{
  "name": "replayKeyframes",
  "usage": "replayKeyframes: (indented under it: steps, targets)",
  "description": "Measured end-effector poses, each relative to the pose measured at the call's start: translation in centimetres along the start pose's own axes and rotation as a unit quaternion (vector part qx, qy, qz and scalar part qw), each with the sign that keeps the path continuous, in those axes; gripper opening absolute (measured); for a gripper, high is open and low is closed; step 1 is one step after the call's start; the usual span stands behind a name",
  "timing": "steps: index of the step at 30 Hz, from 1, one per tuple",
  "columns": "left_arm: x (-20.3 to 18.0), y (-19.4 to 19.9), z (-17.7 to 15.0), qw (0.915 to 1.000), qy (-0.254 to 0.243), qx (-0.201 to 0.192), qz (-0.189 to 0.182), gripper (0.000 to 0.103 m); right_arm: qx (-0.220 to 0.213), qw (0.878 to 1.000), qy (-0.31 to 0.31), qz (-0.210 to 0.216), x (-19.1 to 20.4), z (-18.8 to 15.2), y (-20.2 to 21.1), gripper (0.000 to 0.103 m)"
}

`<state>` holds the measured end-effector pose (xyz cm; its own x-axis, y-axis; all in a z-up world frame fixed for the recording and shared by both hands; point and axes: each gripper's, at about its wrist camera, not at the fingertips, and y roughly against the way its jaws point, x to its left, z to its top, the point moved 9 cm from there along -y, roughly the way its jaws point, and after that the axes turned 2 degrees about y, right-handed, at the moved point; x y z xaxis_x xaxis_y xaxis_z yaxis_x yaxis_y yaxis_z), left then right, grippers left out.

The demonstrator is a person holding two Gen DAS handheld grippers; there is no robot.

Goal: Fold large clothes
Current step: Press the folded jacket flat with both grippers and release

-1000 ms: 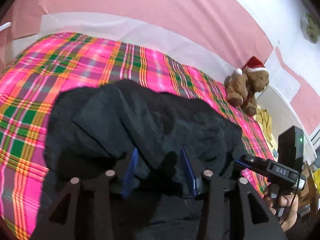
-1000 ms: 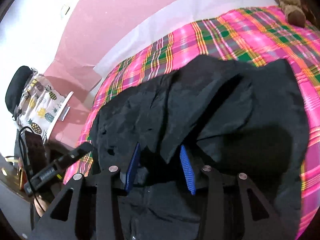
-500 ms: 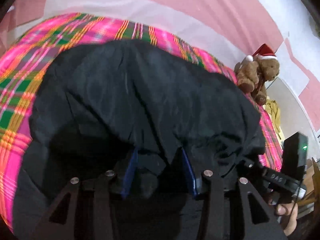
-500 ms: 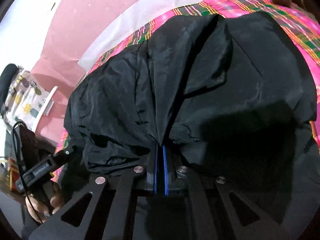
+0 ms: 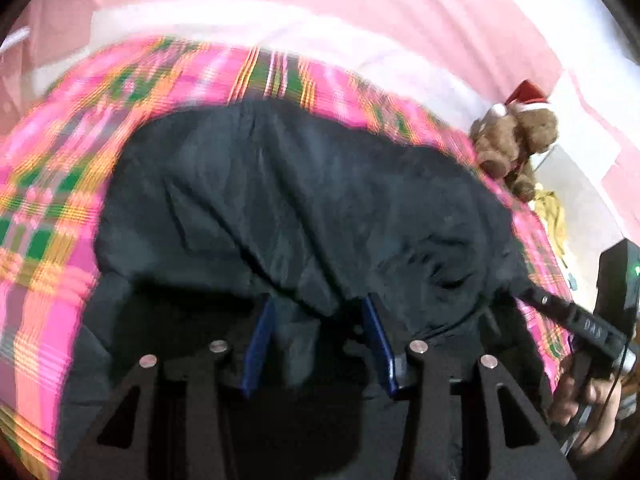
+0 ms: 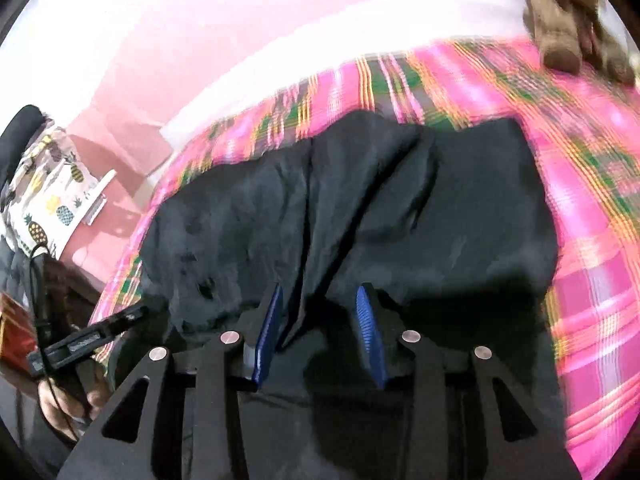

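On the pink plaid bedspread (image 5: 52, 184), a black garment (image 5: 304, 208) spread in a rumpled heap, upper layer folded over the lower. Near edge of that folded layer draped just ahead of both tools. Left gripper (image 5: 318, 340) released, blue pads (image 5: 258, 344) standing well apart, dark cloth lying in the gap but not pinched. Right gripper (image 6: 320, 332) likewise released, blue pads (image 6: 368, 332) spread, a ridge of the black garment (image 6: 360, 208) running down between them, unclamped. Bedspread (image 6: 592, 216) blurred along both sides. At the far right corner of the bed, a brown teddy bear (image 5: 516, 140) in a red Santa hat, sitting against the pink wall (image 5: 360, 12). In the right wrist view, a pineapple-print cloth (image 6: 48, 196) off the bed's left edge, beside the wall. Right gripper also seen from the left wrist camera, low at the right border, held in a hand (image 5: 580, 392).
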<state>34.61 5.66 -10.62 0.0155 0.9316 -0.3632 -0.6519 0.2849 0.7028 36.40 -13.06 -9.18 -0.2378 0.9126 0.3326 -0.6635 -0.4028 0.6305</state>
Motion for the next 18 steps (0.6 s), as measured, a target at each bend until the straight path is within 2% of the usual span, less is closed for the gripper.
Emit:
replayKeyframes:
  steps: [2,5,8,12,15,18]
  targets:
    - [-0.1,1.2,2.2,0.9995,-0.011,-0.029,0.006,0.048,-0.024,0.999,0.017,-0.017,-0.3,1.9,1.0,0.039]
    - [0.4,1.1,6.1,0.9973,-0.018,-0.067,0.024,0.048,-0.036,0.998,0.033,-0.040,-0.6,4.8,0.2,0.039]
    - [2.7,-1.0,8.2,0.9961,-0.004,-0.068,0.056,0.048,-0.042,0.996,0.039,-0.066,-1.8,6.9,-1.7,0.039]
    - [6.1,-4.2,6.2,0.9958,0.011,-0.040,0.082,0.049,-0.002,0.994,0.023,-0.107,-6.0,6.0,-4.9,0.040]
    - [6.9,-4.7,4.9,0.9962,0.014,-0.052,0.068,0.053,0.006,0.997,-0.003,-0.082,-7.9,4.0,-6.3,0.040]
    - [6.9,-4.7,4.8,0.9964,0.017,-0.051,0.065,0.053,0.003,0.996,-0.004,-0.084,-8.2,3.9,-6.2,0.040]
